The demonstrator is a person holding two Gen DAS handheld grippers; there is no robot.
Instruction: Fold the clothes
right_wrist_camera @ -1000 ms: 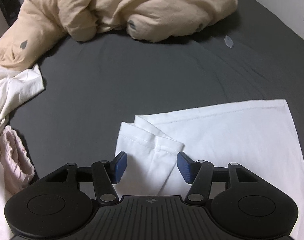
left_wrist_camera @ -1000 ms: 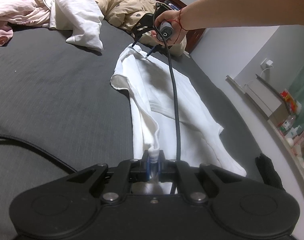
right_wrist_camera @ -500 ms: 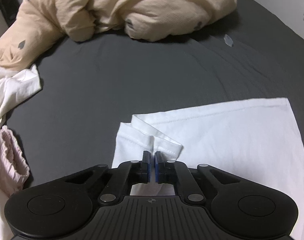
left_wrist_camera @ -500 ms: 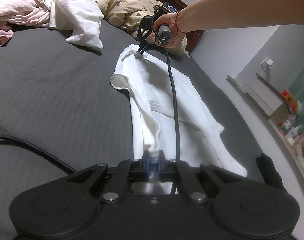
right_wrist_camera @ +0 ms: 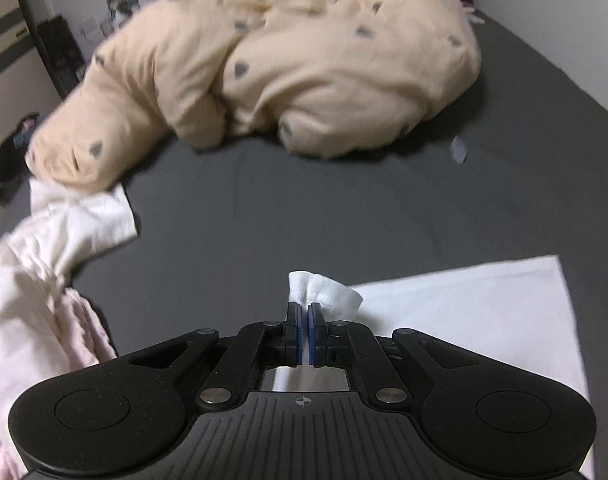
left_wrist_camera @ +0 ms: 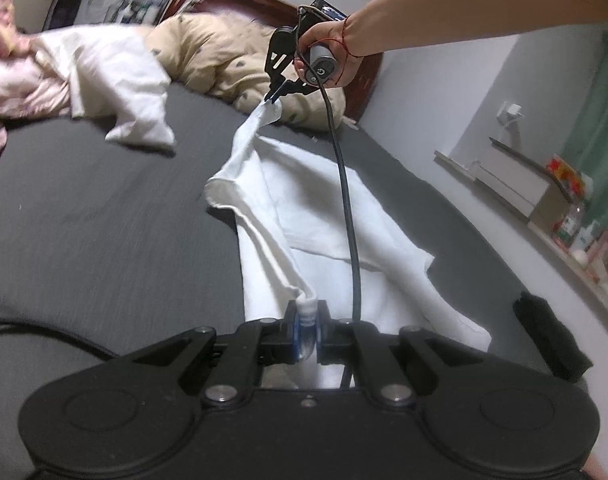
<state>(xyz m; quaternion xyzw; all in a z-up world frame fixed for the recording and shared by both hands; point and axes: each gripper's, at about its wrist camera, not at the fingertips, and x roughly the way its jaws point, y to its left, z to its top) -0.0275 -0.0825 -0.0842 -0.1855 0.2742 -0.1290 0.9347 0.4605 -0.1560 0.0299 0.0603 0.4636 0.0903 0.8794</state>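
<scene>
A white t-shirt lies stretched along the dark grey bed. My left gripper is shut on a bunched edge of it at the near end. At the far end, my right gripper, held by a bare hand, is shut on the shirt's sleeve hem and holds it up off the bed. In the right wrist view, the right gripper pinches the folded white hem, with the rest of the t-shirt flat at lower right.
A beige dotted duvet is heaped at the head of the bed. White and pink clothes are piled at the far left. A black cable hangs over the shirt. A dark object lies at the bed's right edge beside a cluttered shelf.
My right gripper closed on the sleeve hem and rose, pulling that end of the shirt off the bed. My left gripper kept its grip and shifted slightly.
</scene>
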